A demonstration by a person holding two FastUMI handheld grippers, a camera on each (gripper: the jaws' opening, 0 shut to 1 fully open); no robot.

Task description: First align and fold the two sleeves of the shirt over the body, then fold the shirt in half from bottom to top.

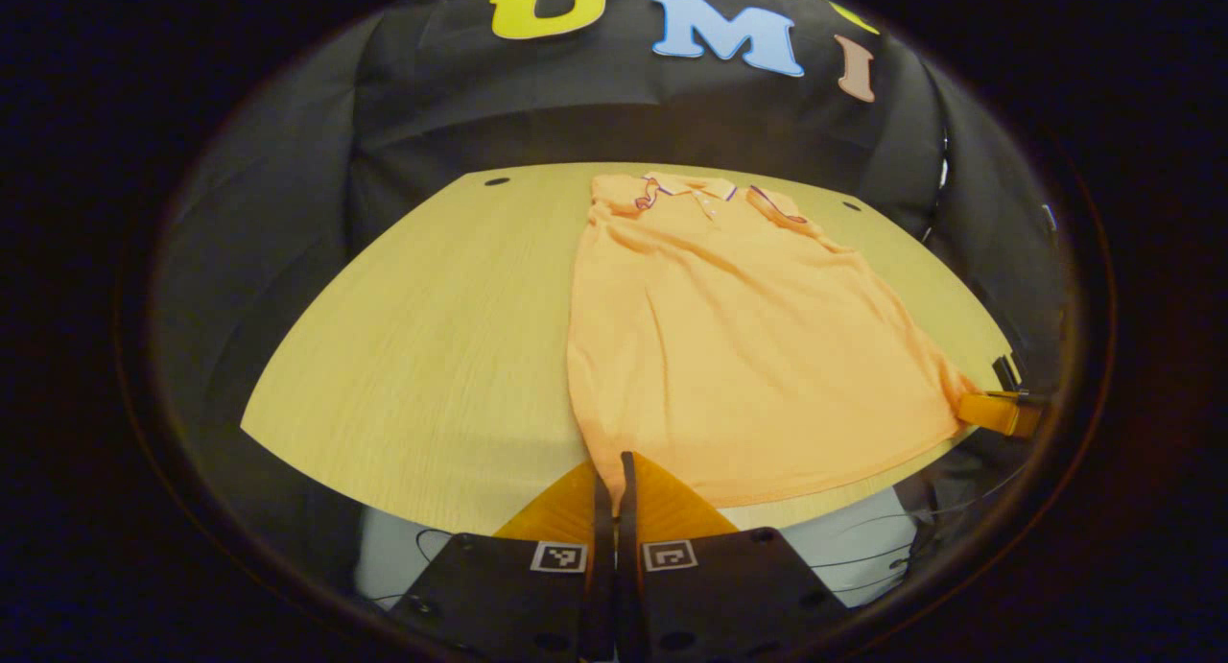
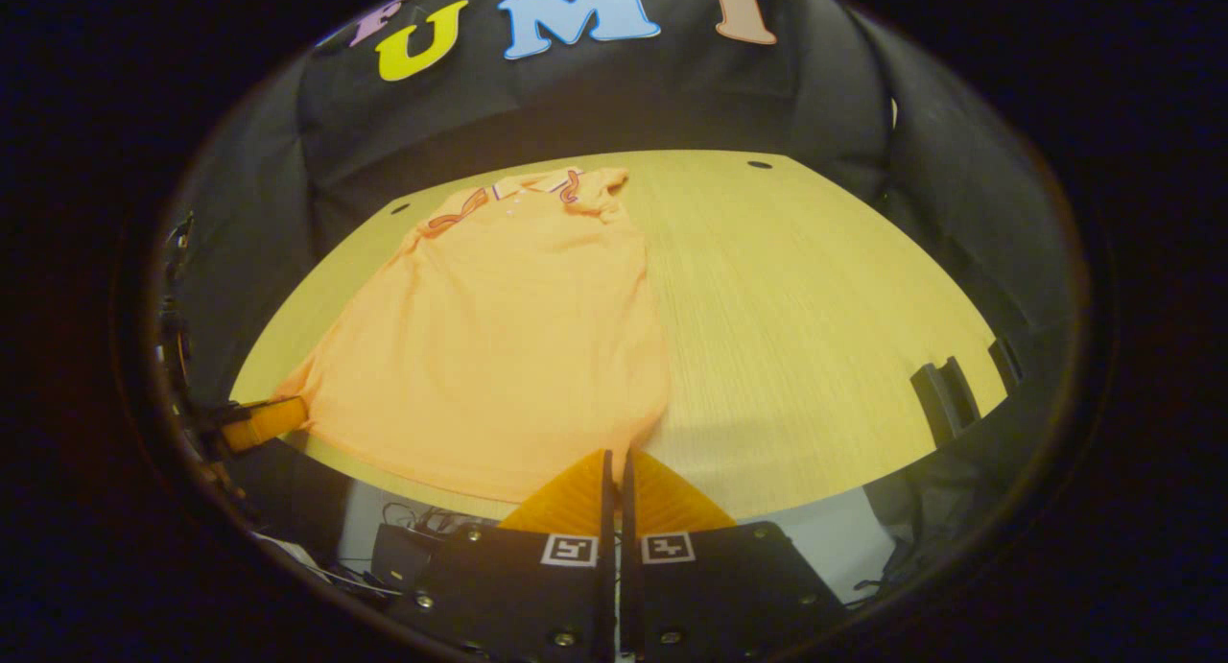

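No brand showed on the orange polo shirt (image 1: 748,356) on the tabletop (image 1: 432,356); each hand-held gripper, left (image 1: 613,471) and right (image 2: 616,466), pinched a hem corner at lower centre.

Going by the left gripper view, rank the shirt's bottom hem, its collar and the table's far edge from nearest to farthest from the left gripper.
1. Bottom hem of the shirt: right at the left gripper, which is closed on its near corner.
2. Collar: at the shirt's far end.
3. Table's far edge: just beyond the collar, against the booth wall.
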